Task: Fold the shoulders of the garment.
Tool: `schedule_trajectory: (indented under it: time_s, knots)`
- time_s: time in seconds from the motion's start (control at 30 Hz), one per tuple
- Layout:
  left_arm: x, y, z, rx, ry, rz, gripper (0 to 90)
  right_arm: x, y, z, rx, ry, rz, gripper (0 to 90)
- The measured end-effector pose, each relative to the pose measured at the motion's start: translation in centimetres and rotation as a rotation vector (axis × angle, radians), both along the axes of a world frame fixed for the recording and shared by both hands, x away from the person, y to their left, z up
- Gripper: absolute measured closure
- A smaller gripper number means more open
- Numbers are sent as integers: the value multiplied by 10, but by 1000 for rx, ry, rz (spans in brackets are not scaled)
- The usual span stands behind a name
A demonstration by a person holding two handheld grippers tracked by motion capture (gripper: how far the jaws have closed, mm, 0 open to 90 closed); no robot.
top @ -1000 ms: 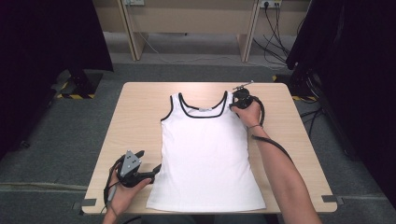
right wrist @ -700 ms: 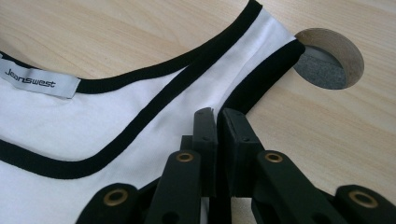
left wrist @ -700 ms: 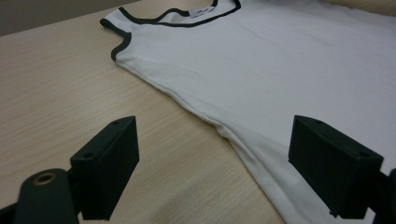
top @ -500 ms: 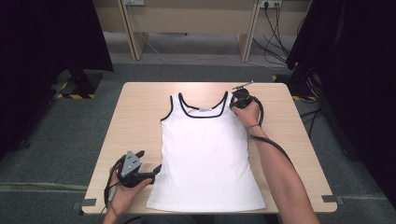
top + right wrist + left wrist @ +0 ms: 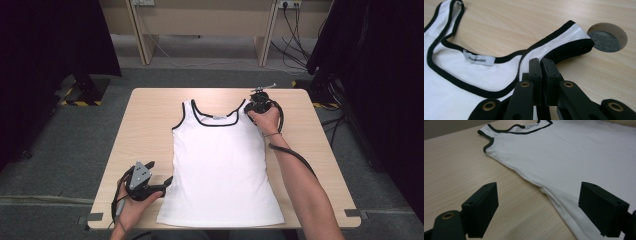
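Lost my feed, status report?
Right gripper shut on tank top strap. Left gripper open at its hem side. Table unobstructed.

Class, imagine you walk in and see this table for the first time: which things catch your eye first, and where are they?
A white vest top with black trim lies flat in the middle of the wooden table, neckline away from the person. The right gripper is shut on its far right shoulder strap, beside a round cable hole. The left gripper is open over the top's near left edge.
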State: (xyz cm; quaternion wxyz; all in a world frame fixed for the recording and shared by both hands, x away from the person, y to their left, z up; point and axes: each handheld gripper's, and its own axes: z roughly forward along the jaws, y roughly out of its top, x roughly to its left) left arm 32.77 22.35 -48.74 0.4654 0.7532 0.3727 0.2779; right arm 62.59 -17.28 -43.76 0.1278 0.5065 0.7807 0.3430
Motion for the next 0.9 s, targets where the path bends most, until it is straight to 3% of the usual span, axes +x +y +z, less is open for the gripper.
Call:
schedule_trajectory:
  time_s: [0.37,0.9]
  knots:
    - [0,0,0,3,0,-1,153,-12,-1,15,7,-49,19,866]
    - [0,0,0,2,-3,0,153,-33,3,13,-28,-101,52,864]
